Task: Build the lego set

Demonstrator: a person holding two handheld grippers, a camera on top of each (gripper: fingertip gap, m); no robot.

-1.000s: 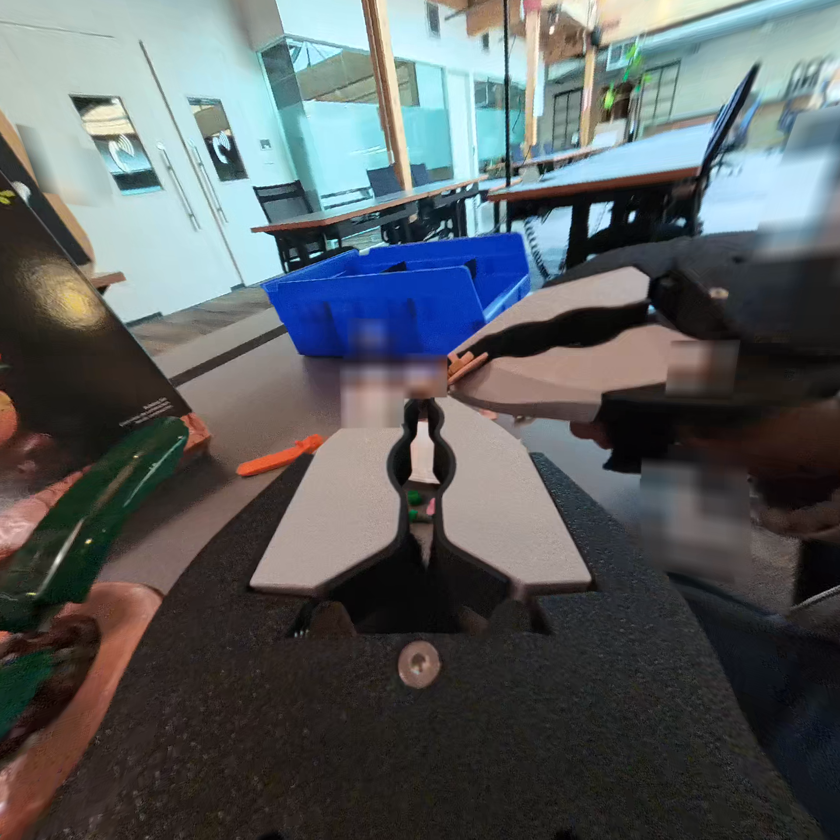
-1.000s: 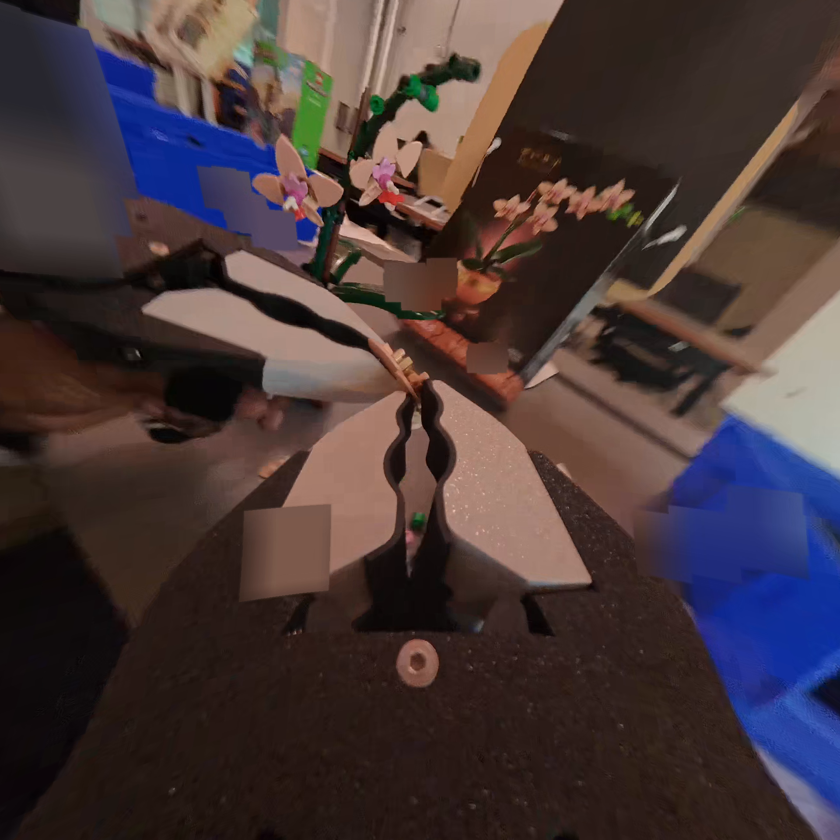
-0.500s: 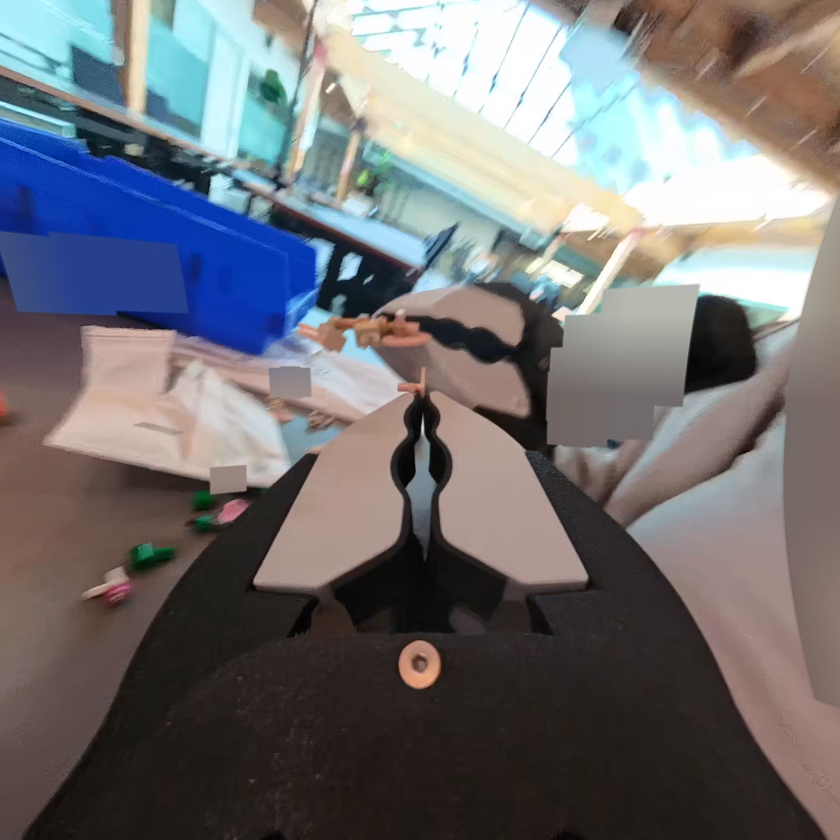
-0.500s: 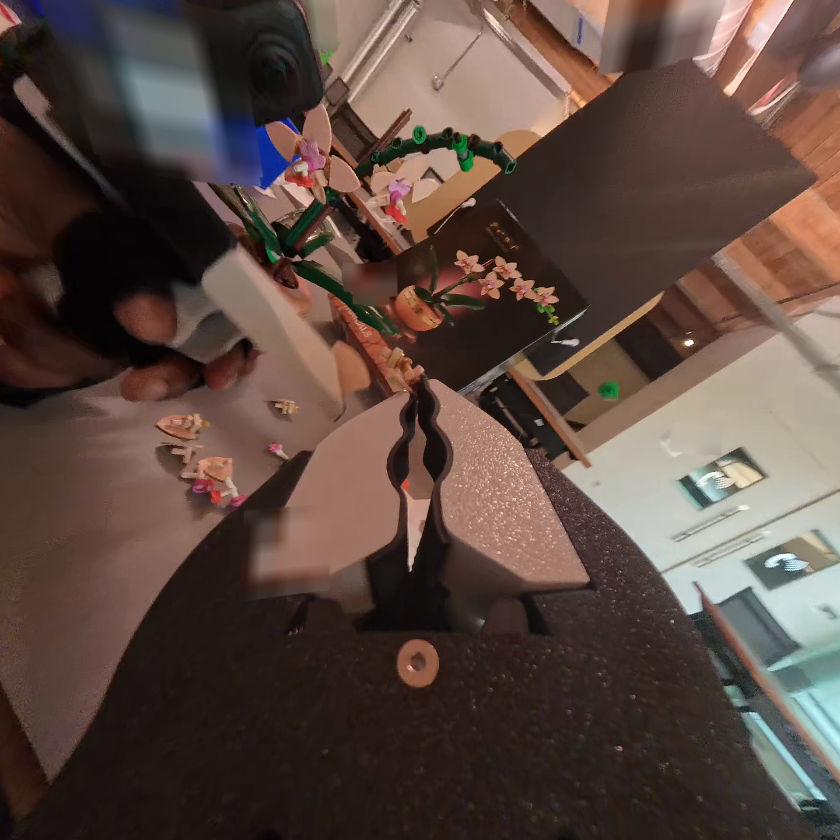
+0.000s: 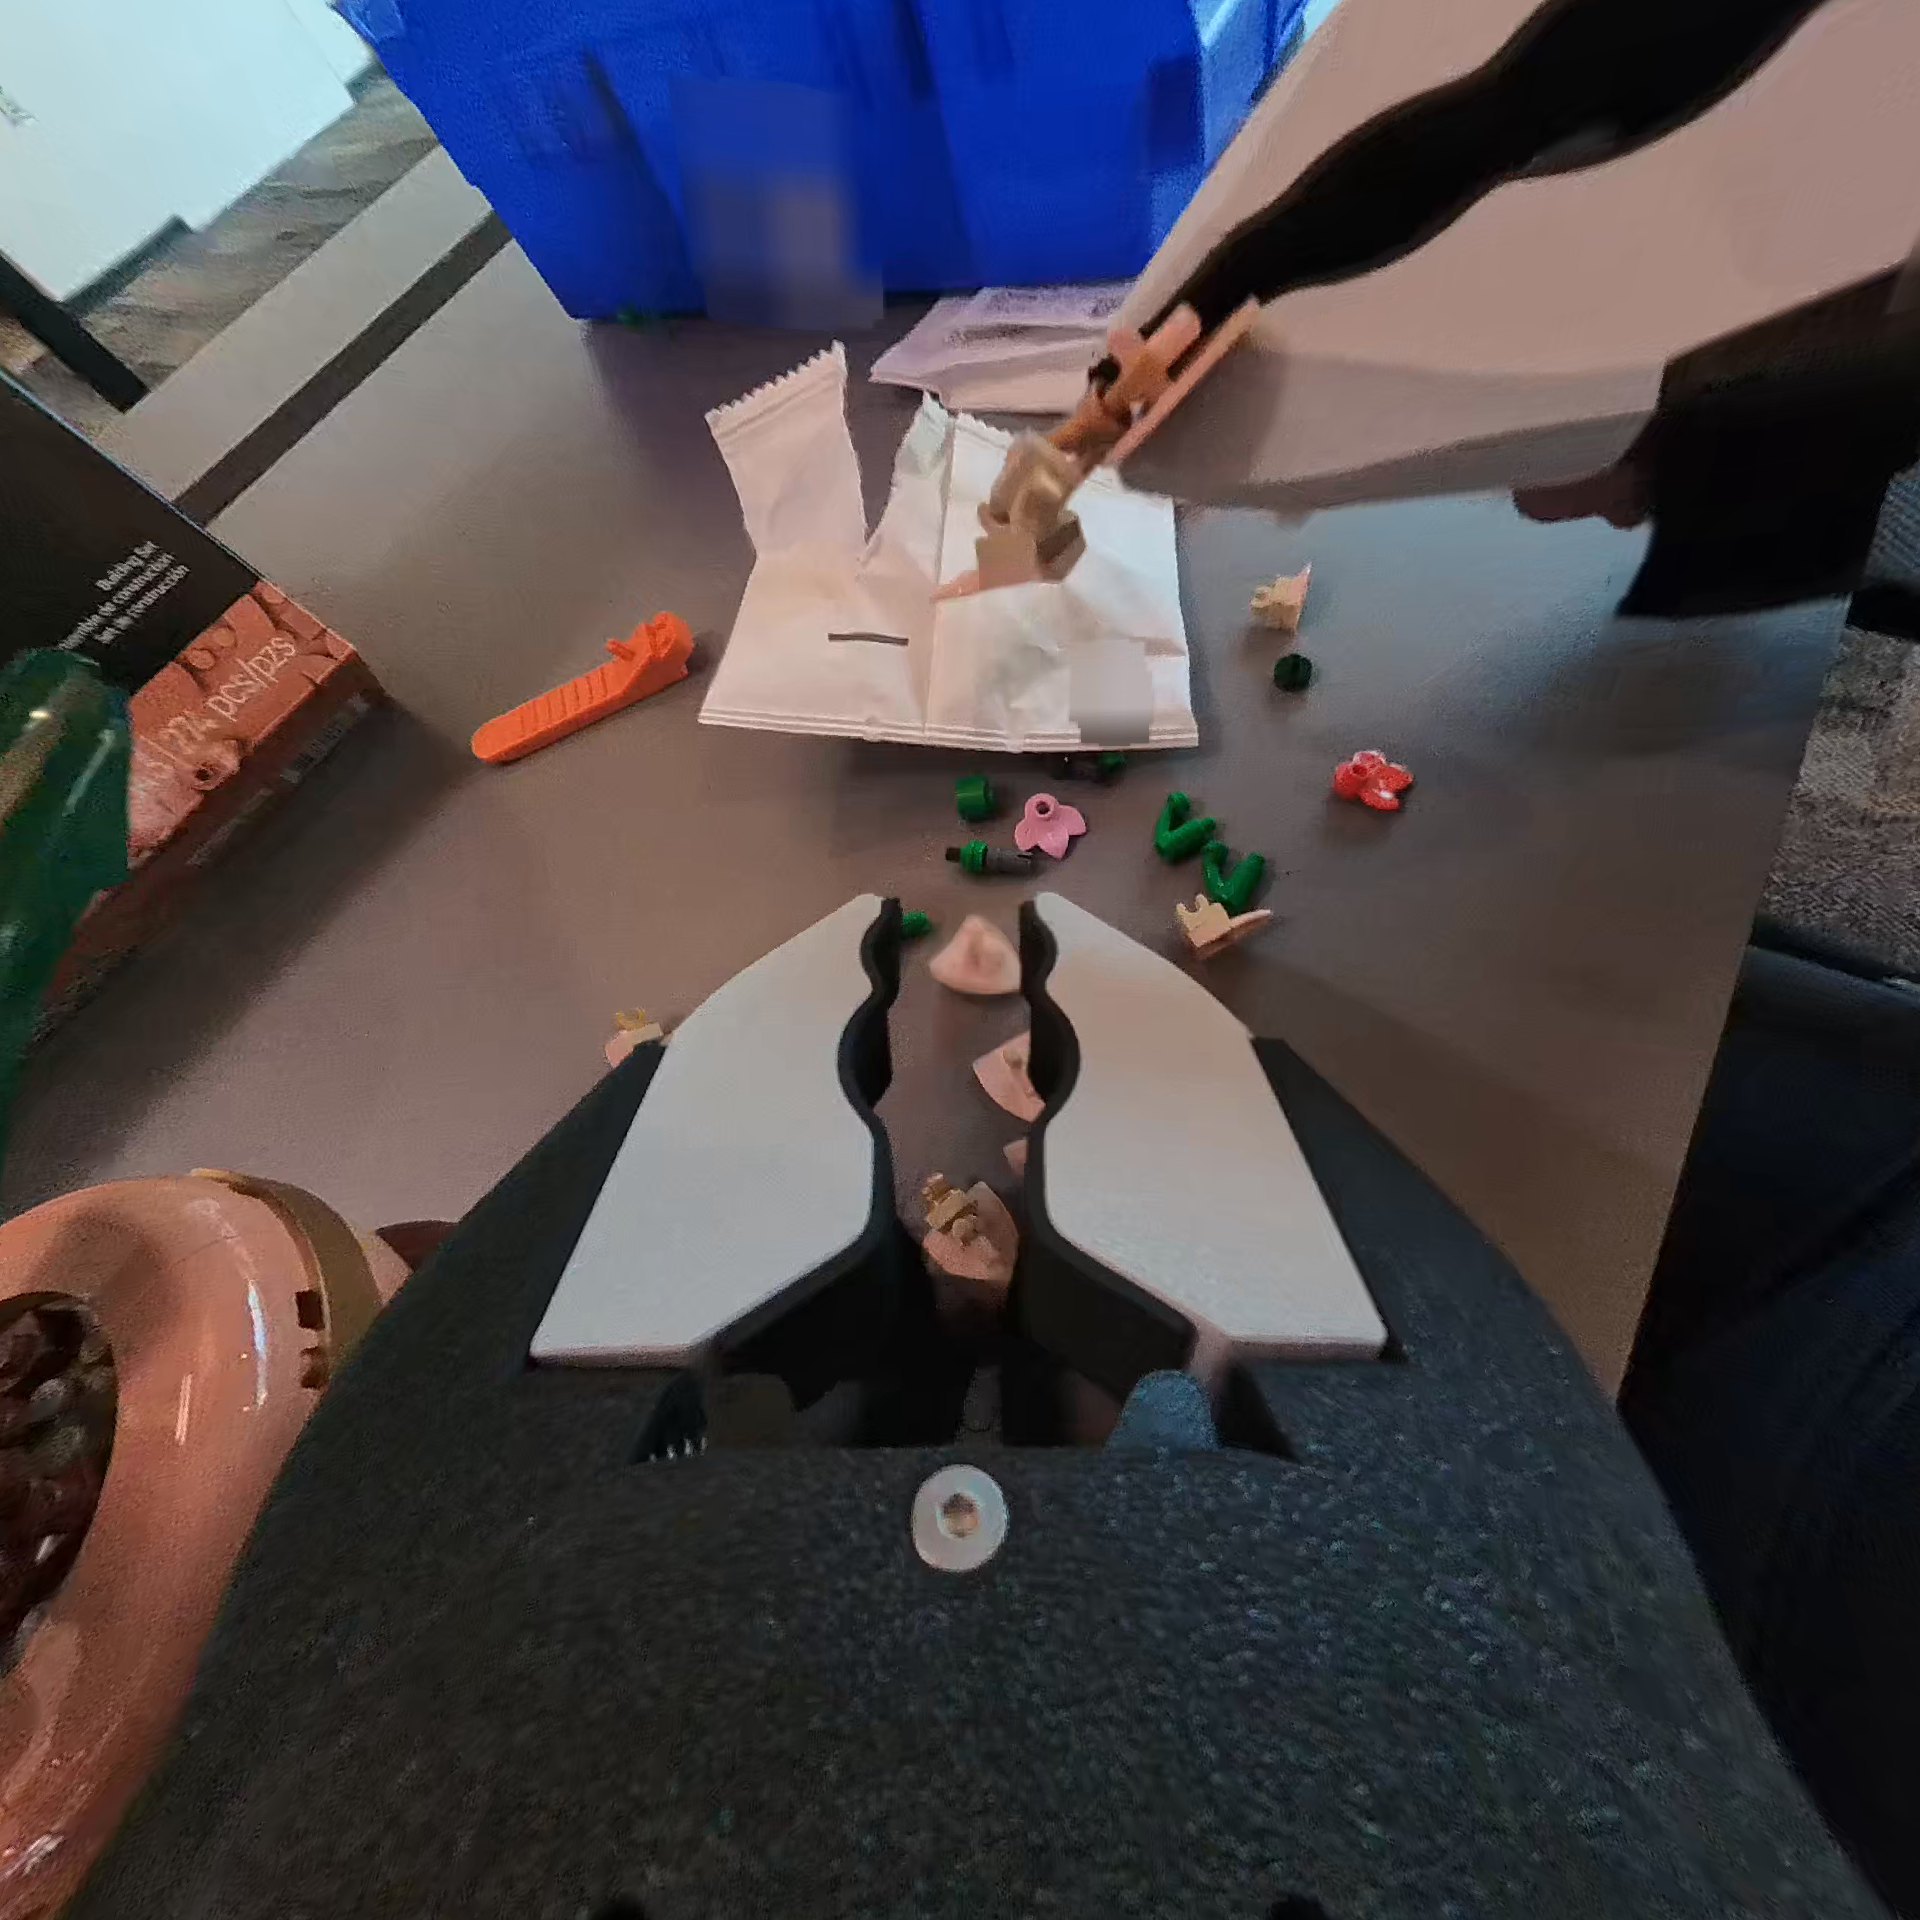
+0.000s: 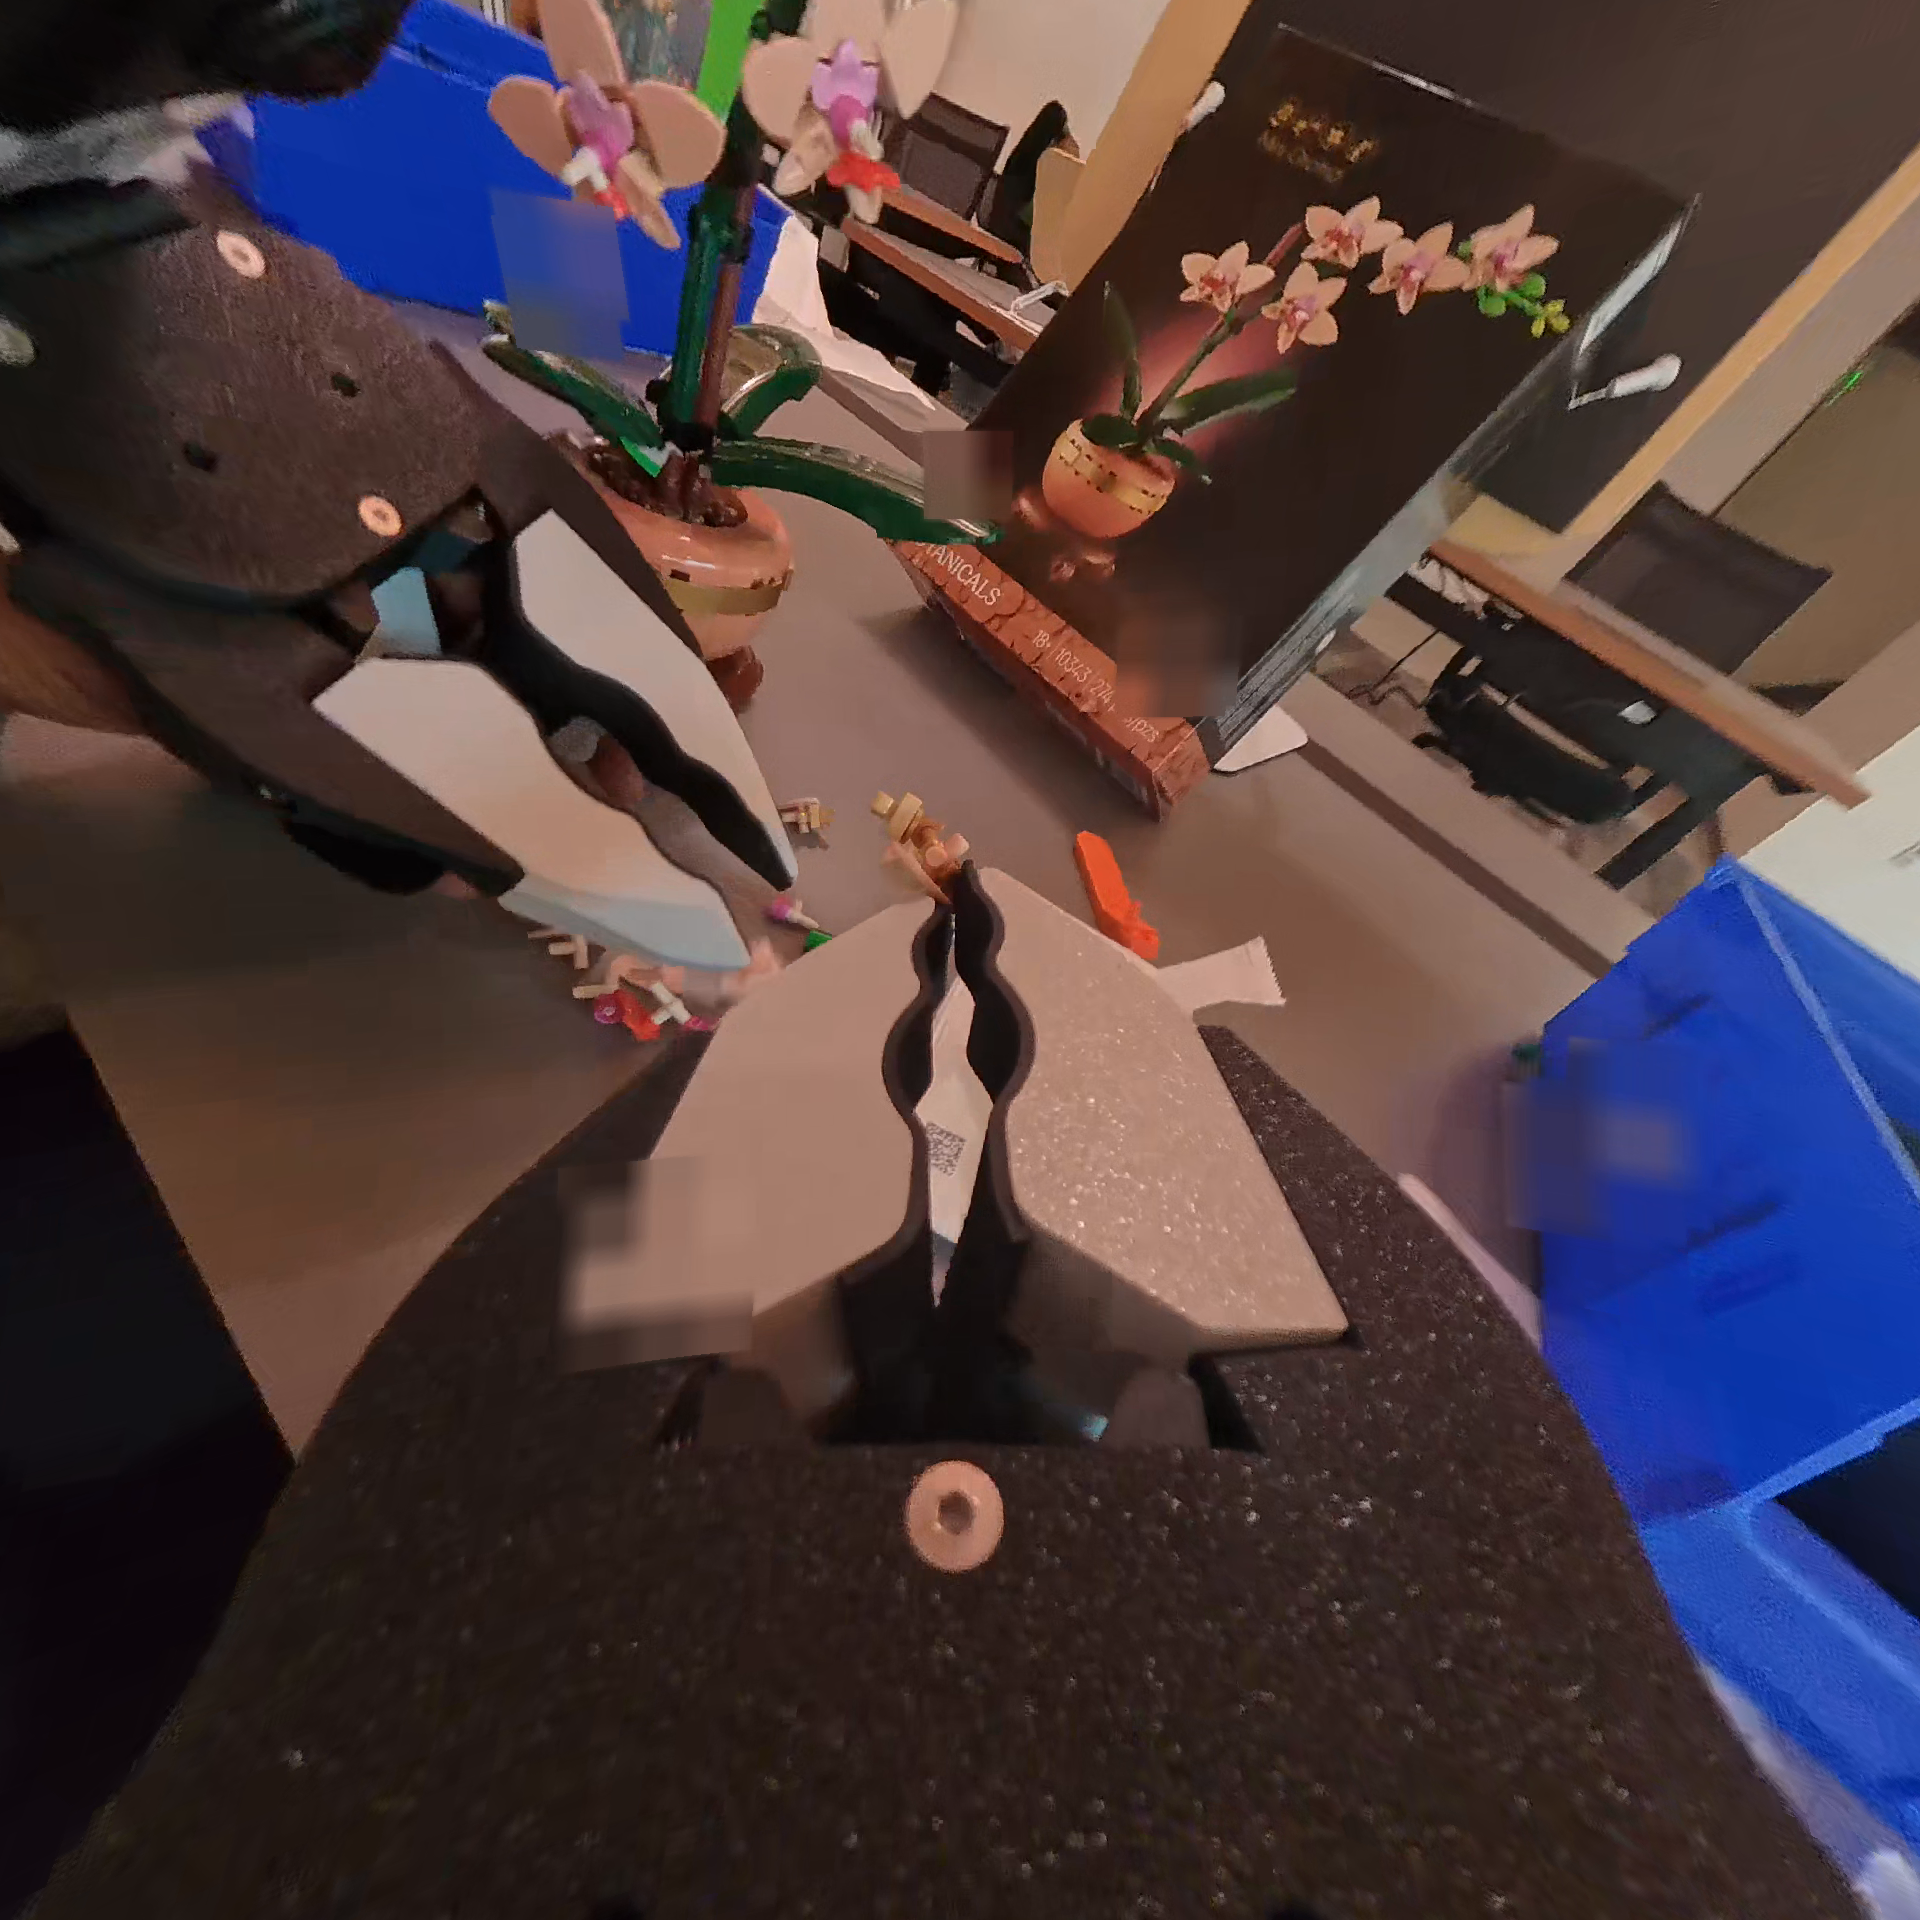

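Observation:
My left gripper (image 5: 956, 920) is open and empty, pointing down at the grey table (image 5: 520, 935). A pale pink petal piece (image 5: 971, 956) lies on the table between its fingertips, with more petal pieces (image 5: 1008, 1075) under the jaws. My right gripper (image 6: 956, 888) is shut on a tan and pink flower assembly (image 6: 920, 831), held above the table. The same assembly (image 5: 1029, 509) hangs from it at upper right in the left wrist view. The built orchid in its pink pot (image 6: 707, 540) stands behind the left gripper (image 6: 764, 914).
The set's black box (image 6: 1299, 364) stands at the back. A blue bin (image 5: 831, 135) sits beyond white paper bags (image 5: 935, 644). An orange brick separator (image 5: 582, 691) and loose green (image 5: 1179, 826), pink (image 5: 1049, 826) and red (image 5: 1371, 779) pieces lie on the table. The pot (image 5: 156, 1351) is at near left. Spacing between my two grippers at the tips: around 7 centimetres. To reach the pot (image 5: 156, 1351) in a straight line is about 11 centimetres for my left fingers, about 15 centimetres for my right. My right wrist view (image 6: 684, 529) looks at it from another angle.
My left gripper was shut on a small piece near the right gripper; now it is open, empty and tipped down over the loose petals. The right gripper still holds the assembly.

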